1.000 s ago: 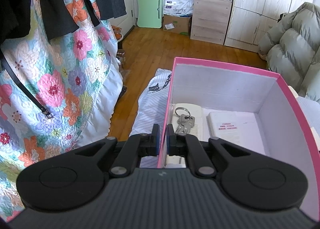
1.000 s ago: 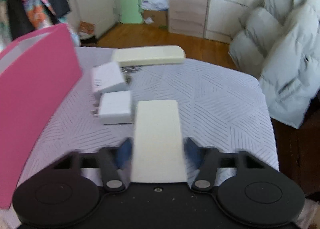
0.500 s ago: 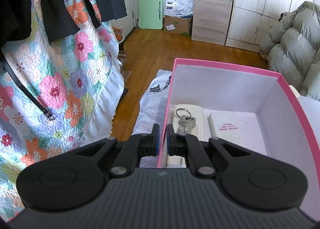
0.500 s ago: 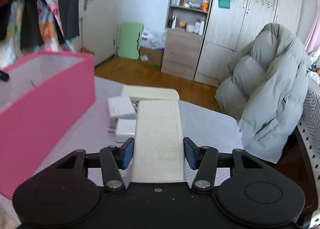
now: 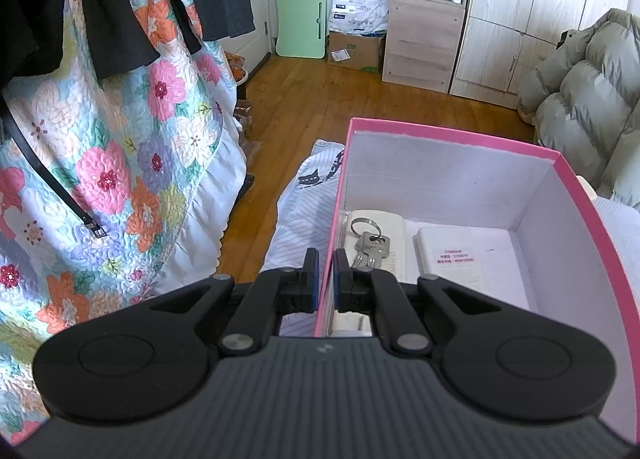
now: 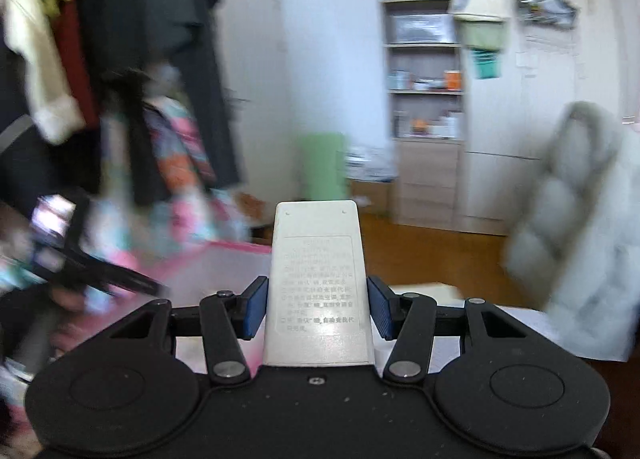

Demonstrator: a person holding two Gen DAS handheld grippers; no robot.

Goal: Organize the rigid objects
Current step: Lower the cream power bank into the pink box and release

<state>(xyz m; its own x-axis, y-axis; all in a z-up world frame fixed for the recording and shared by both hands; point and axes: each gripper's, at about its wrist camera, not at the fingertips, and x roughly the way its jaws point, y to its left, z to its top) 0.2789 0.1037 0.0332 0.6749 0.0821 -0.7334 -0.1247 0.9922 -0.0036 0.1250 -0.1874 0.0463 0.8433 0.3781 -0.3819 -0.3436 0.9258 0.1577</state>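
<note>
Lying lengthwise between the fingers of the right gripper [image 6: 316,307], the remote [image 6: 317,283] points forward, label side up, its rear end against the gripper body. Both blue pads [image 6: 254,307] flank its sides; the right wrist view shows a thin gap at each pad, so a firm pinch cannot be confirmed. Beyond and below the remote, the pink box [image 6: 224,259] is blurred.

The left gripper [image 5: 325,279] has its fingers pressed nearly together on the box's [image 5: 452,135] left wall, one finger outside, one inside. The box sits on a striped cloth [image 5: 296,219]. Inside, along the left wall, keys [image 5: 370,245] on a ring rest on a white flat item [image 5: 394,243]; just beside it, toward the middle, lies a white block [image 5: 448,255] with a pink-lettered label. A floral quilt [image 5: 120,163] hangs to the left, above the wood floor [image 5: 320,107].
</note>
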